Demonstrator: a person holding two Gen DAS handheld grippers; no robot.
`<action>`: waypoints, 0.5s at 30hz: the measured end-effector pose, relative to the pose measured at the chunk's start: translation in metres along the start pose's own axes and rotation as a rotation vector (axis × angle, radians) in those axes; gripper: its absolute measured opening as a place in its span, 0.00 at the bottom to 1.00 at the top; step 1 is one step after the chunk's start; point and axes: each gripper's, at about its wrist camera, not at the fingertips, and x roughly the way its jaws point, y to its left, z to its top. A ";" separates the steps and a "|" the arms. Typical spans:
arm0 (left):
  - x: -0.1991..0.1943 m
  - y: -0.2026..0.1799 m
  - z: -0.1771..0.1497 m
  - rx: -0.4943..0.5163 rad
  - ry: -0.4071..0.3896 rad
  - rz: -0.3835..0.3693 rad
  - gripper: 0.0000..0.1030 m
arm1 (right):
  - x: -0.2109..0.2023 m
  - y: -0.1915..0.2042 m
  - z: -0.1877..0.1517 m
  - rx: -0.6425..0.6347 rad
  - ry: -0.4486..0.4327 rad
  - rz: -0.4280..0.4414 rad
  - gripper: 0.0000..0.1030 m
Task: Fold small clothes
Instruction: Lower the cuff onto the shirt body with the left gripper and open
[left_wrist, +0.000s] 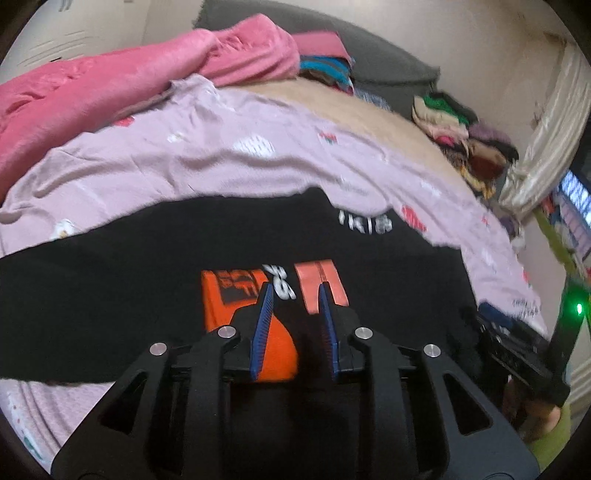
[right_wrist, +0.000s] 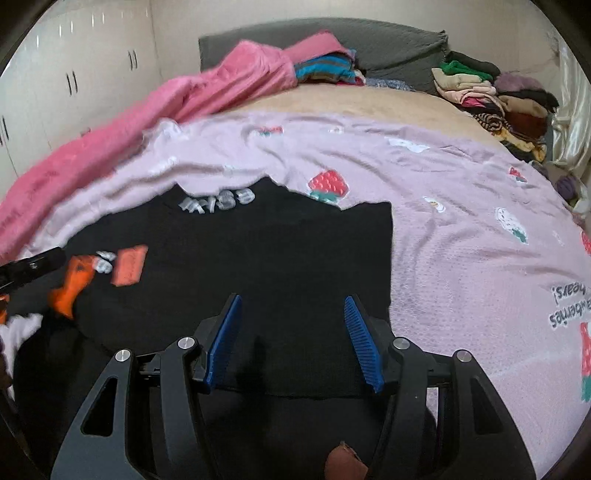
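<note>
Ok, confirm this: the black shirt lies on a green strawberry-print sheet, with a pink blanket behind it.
Wrong in one respect: the sheet is pale pink, not green. The right wrist view shows it plainly. The rest holds: the black shirt lies on that strawberry-print sheet, with a pink blanket behind it.

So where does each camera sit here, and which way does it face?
Left wrist: on the left gripper, angled down over the orange print of the black garment; its own fingers a little apart, plus the right gripper at the right edge.
Right wrist: on the right gripper, angled down at the plain part of the black garment; jaws open, nothing between them, left gripper at the left edge.
Shared: garment, lilac sheet, pink blanket, clothes pile.
</note>
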 end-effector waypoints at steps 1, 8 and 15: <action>0.004 -0.002 -0.003 0.009 0.012 0.010 0.19 | 0.002 -0.002 0.000 0.008 0.002 -0.028 0.55; 0.020 -0.017 -0.016 0.084 0.061 0.056 0.31 | 0.019 -0.053 0.001 0.197 0.046 -0.065 0.67; 0.026 -0.024 -0.023 0.131 0.068 0.104 0.40 | 0.020 -0.069 -0.004 0.260 0.059 0.056 0.10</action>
